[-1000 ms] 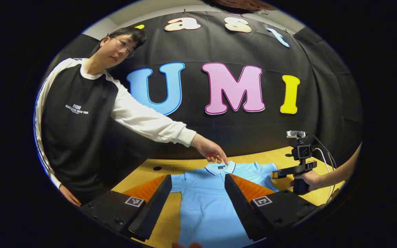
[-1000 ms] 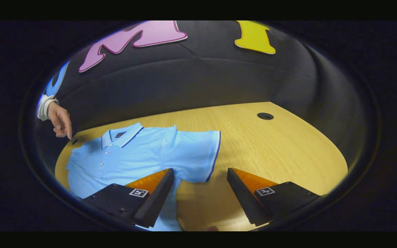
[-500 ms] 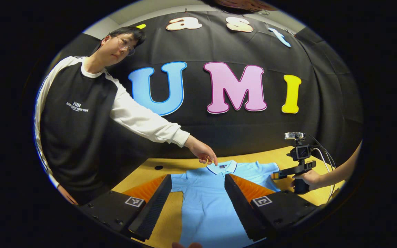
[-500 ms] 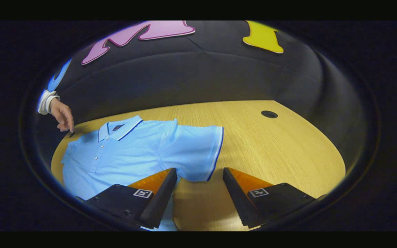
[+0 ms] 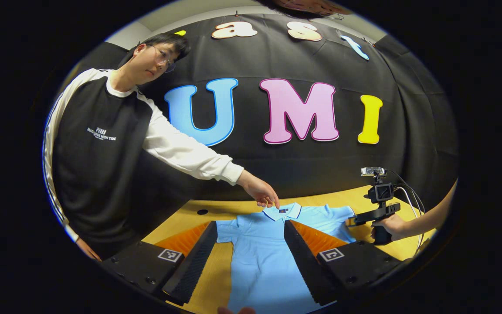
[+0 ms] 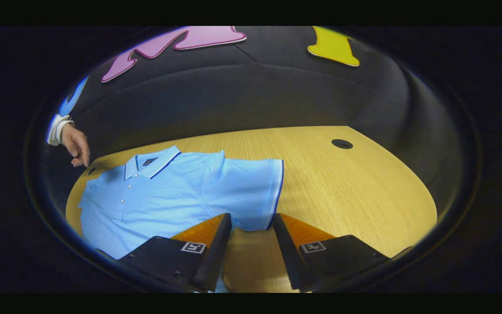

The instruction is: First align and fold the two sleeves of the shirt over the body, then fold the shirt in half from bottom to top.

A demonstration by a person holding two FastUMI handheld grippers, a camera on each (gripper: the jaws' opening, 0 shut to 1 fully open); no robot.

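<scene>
One light-blue polo shirt [image 6: 164, 192] lies face up and flat on the wooden table [image 6: 347, 183], collar toward the booth wall, both short sleeves spread out to the sides. It looks light, soft and limp, so I judge it will sag and crease unless taken by a firm edge; the dark-trimmed cuff of the sleeve [image 6: 251, 192] seems the best place to pinch. The right gripper [image 6: 252, 220] stands just before that cuff with a narrow gap between its fingers, holding nothing, the sleeve's lower edge at its tips. The left gripper [image 5: 251, 229] hangs over the shirt's body, spread wide and empty. Beyond the collar, a bystander's hand [image 5: 262, 194] hovers near the table's far edge.
</scene>
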